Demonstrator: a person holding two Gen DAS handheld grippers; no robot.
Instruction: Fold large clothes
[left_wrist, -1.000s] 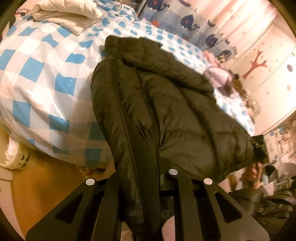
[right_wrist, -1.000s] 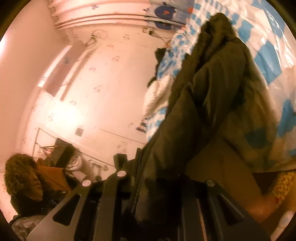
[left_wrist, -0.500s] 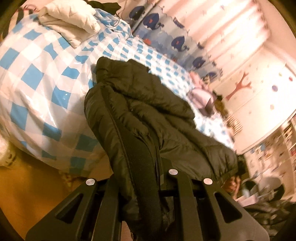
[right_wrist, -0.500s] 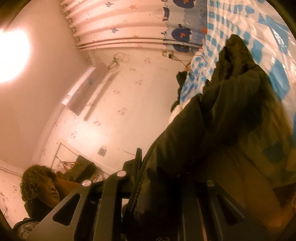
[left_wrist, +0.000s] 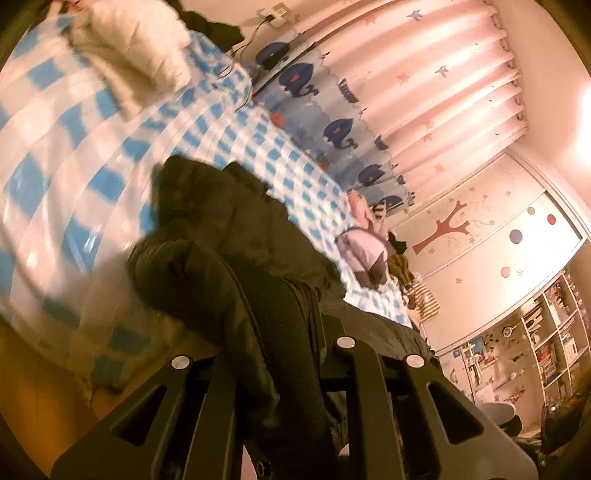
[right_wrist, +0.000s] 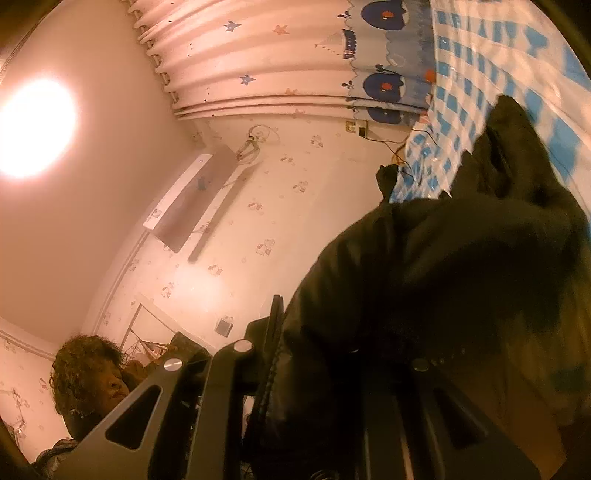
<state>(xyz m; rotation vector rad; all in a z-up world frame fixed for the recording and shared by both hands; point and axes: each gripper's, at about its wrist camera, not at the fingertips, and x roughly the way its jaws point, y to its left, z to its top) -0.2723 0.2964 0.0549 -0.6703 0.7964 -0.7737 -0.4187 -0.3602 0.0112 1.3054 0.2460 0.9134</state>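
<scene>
Jacket (left_wrist: 236, 236) first: it is a dark, quilted, puffy one, with its far end lying on the bed (left_wrist: 55, 155) and its near end lifted off the mattress edge between the two claws. In the left wrist view the left claw (left_wrist: 284, 376) has its fingers drawn close around a thick bunch of the fabric, where a ribbed black band and a seam run through the grip; the jaws stand only as far apart as that wad forces them. In the right wrist view the right claw (right_wrist: 317, 384) is likewise closed onto a fold of the jacket (right_wrist: 461, 266), with a line of zipper teeth running along the inner side of one finger, though the dark cloth hides most of the far finger. I judge the garment soft and springy rather than heavy: the padding will compress under the grip and push back, and the smooth shell looks likely to slide if only a thin layer is pinched. The firmer places to hold would be the hem band, the zipper edge or a seam, where the layers are stitched together. Its bulk will probably resist a crisp crease, so each fold may need pressing flat on the checked blue-and-white cover. A pale folded quilt (left_wrist: 129, 48) lies further up the bed, well apart from the jacket.
</scene>
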